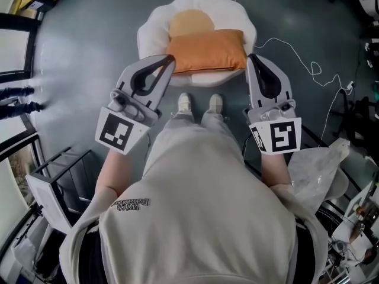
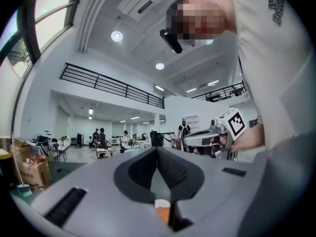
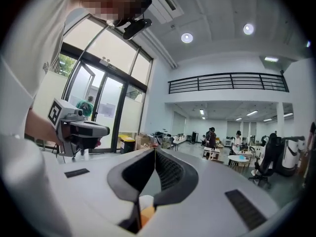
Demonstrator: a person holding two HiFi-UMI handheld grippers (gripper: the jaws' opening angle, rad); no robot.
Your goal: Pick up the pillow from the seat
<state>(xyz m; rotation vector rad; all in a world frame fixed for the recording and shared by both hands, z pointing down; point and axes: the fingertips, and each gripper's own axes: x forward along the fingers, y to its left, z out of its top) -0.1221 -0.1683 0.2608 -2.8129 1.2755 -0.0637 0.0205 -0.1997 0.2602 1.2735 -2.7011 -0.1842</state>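
Observation:
An orange pillow [image 1: 207,51] lies across the front of a round white seat [image 1: 153,29] on the floor, with a tan round cushion [image 1: 190,22] behind it. In the head view my left gripper [image 1: 172,58] is shut, its tip over the pillow's left edge. My right gripper [image 1: 250,57] is shut too, at the pillow's right edge. Both are held level above the seat and nothing is between their jaws. In the left gripper view the closed gripper [image 2: 157,149] points across the room, with an orange sliver of pillow [image 2: 163,213] below. The right gripper [image 3: 154,150] view shows the same.
The person's shoes [image 1: 185,104] stand just in front of the seat. A white cable [image 1: 308,70] trails over the grey floor at right. A metal rack [image 1: 65,176] stands at lower left and a plastic bag [image 1: 320,164] at lower right. Several people stand far off in the hall.

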